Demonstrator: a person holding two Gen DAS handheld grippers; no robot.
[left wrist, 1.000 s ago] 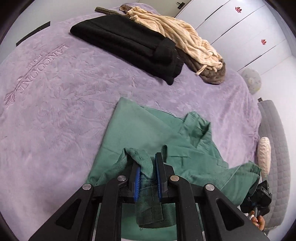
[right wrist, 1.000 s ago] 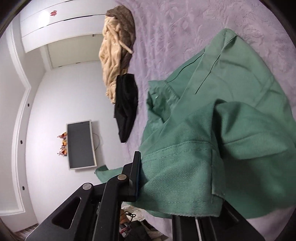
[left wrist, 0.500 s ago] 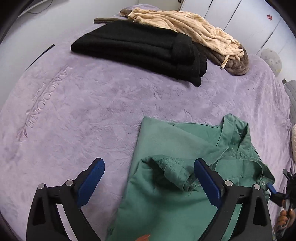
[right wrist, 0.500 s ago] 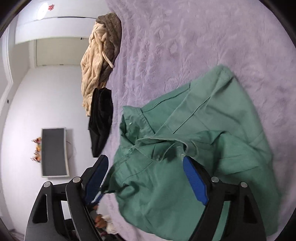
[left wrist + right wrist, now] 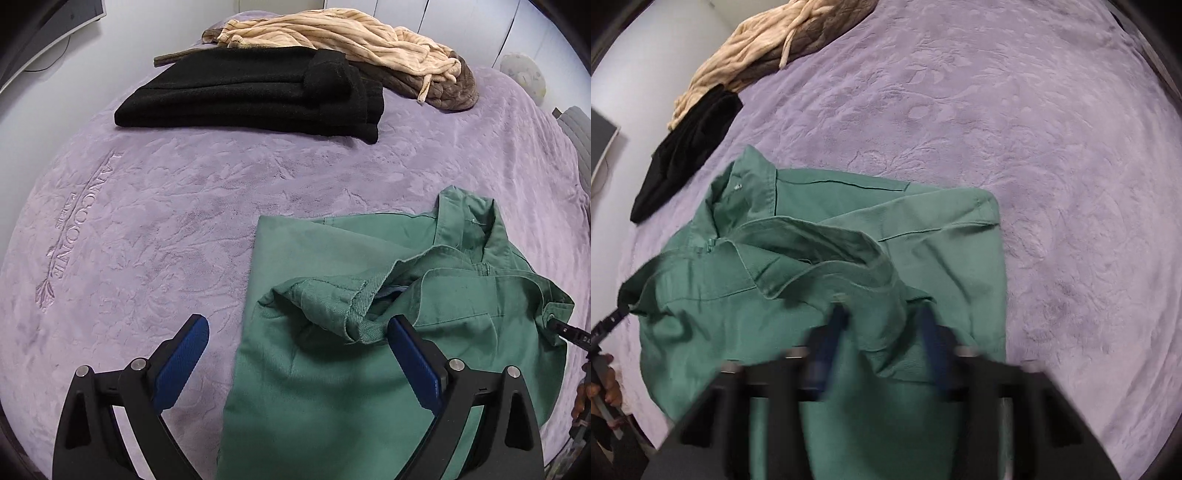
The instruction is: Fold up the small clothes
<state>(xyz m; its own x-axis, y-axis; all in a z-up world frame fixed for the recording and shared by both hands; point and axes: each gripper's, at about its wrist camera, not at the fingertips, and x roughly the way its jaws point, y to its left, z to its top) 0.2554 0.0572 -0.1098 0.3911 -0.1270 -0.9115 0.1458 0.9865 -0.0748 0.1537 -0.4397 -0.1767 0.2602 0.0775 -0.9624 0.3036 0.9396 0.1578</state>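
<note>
The purple bedspread carries the whole job: a folded black garment and a heaped cream and brown garment lie at its far side, while the green shirt lies near, partly folded, both sleeves brought over its body but bunched, collar rumpled. By my reckoning the sleeve folds are roughly in and the lengthwise folds remain. A second ago both tongs pinched green cloth held up off the bed; now the shirt lies flat, the left gripper stands spread and empty, and the right gripper, blurred, is closing with a sleeve ridge between its jaws.
</note>
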